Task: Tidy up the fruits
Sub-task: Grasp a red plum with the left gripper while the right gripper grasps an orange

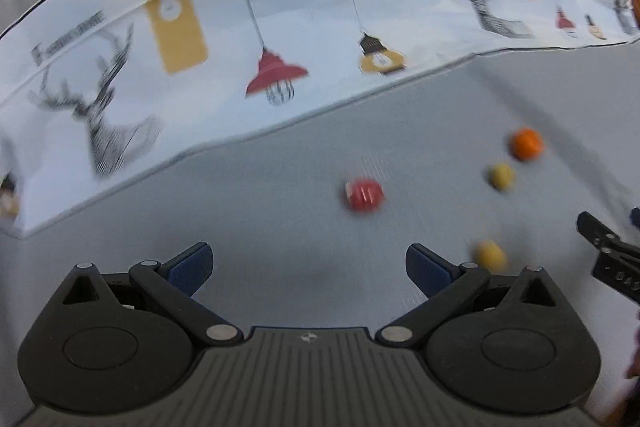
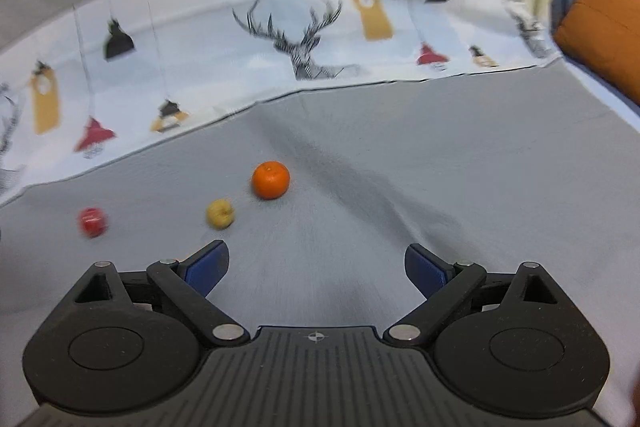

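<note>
**Loose fruit on grey cloth, both grippers empty**

While both views are motion-blurred, layout reads clearly enough. Largest first: grey cloth (image 2: 440,167) covers the surface, w/ a white printed cloth (image 2: 200,39) behind it (deer heads, hanging lamps; its lettering too blurred to read). An orange cushion (image 2: 600,35) sits far right. Left gripper (image 1: 309,269) and right gripper (image 2: 316,269) both hover w/ jaws spread wide, nothing between them.

Fruit, all apart from each other on the grey cloth: orange (image 2: 271,180), largest; red apple (image 1: 364,195); yellow apple (image 2: 220,213); a further small yellow fruit (image 1: 490,255) just beside the left gripper's right finger, type unclear.

Handling, est.: round, firm, light, smooth-skinned, so prone to roll or slip. Best taken across the widest part, approx. mid-height, w/ gentle squeeze to avoid bruising. No labels legible on fruit.
</note>
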